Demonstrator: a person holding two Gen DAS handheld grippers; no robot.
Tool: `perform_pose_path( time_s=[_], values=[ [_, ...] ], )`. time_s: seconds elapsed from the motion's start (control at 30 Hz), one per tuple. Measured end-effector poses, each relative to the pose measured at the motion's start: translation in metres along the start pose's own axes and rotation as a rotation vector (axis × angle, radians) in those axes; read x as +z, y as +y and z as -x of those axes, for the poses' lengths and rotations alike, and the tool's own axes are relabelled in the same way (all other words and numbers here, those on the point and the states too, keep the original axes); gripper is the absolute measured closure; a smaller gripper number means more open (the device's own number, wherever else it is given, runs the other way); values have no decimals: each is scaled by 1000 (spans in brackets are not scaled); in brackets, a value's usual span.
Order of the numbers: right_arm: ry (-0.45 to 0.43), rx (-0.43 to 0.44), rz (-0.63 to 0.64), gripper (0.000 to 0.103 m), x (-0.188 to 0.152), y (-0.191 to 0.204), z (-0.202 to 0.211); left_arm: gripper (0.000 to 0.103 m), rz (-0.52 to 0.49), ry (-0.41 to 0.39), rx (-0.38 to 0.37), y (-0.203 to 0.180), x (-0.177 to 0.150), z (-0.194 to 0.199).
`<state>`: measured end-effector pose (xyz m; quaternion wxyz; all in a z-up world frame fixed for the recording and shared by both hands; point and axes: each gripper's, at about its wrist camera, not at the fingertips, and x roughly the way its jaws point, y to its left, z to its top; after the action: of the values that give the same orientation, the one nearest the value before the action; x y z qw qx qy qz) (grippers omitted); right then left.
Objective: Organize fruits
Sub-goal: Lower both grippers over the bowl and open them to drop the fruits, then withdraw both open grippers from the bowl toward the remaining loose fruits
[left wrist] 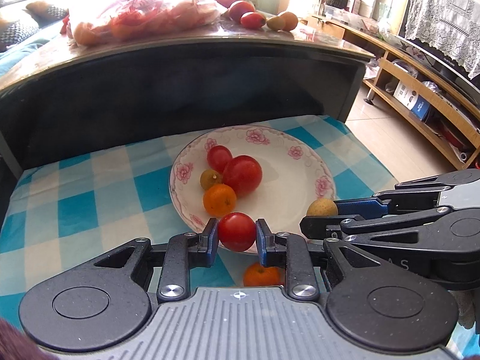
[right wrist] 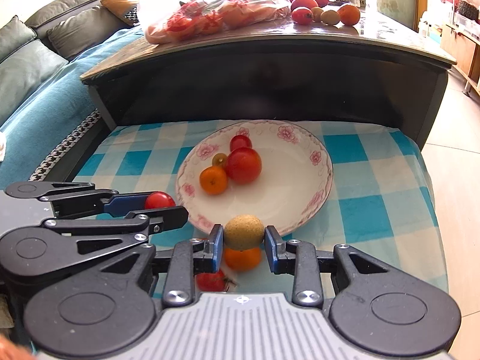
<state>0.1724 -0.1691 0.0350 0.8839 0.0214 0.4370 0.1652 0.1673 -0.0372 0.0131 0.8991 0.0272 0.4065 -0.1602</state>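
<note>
My left gripper (left wrist: pixel 236 234) is shut on a small red tomato (left wrist: pixel 236 231), held over the near rim of a white floral plate (left wrist: pixel 288 186). My right gripper (right wrist: pixel 243 237) is shut on a tan round fruit (right wrist: pixel 244 231) at the same plate's (right wrist: pixel 288 186) near edge. Each gripper shows in the other's view: the right one (left wrist: pixel 322 210) with its tan fruit (left wrist: pixel 321 207), the left one (right wrist: pixel 163 204) with its tomato (right wrist: pixel 159 200). On the plate lie a large tomato (left wrist: pixel 242 175), a small tomato (left wrist: pixel 219 157), an orange (left wrist: pixel 219 199) and a small yellow-brown fruit (left wrist: pixel 210 178).
An orange (right wrist: pixel 242 258) and a red tomato (right wrist: pixel 211 280) lie on the blue checked cloth (right wrist: pixel 369 186) below the grippers. Behind stands a dark table (left wrist: pixel 186 45) with a bag of fruit (left wrist: pixel 144 18) and loose fruits (left wrist: pixel 261 16). A sofa (right wrist: pixel 33 69) is left, shelves (left wrist: pixel 420 90) right.
</note>
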Motion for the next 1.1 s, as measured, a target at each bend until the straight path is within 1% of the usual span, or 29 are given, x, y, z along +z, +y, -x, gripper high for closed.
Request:
perform_pose_path(
  time_s=[0.23, 0.43, 0.5, 0.73, 0.87, 1.0, 1.1],
  values=[
    [9, -1, 3, 70, 11, -10, -27, 71, 20, 17, 13, 7, 8, -20],
    [15, -1, 1, 69, 17, -14, -40, 70, 47, 32, 13, 12, 9, -26],
    [6, -3, -2, 69, 18, -15, -41, 68, 44, 38, 16, 13, 8, -27],
    [-12, 4, -22, 69, 23, -18, -41, 59, 56, 34, 24, 14, 12, -26],
    [-31, 10, -39, 69, 25, -20, -35, 56, 57, 15, 28, 14, 14, -17],
    [-57, 17, -53, 69, 29, -19, -26, 49, 55, -2, 31, 15, 16, -6],
    [-72, 21, -60, 69, 30, -17, -18, 49, 51, -9, 28, 14, 14, 2]
  ],
)
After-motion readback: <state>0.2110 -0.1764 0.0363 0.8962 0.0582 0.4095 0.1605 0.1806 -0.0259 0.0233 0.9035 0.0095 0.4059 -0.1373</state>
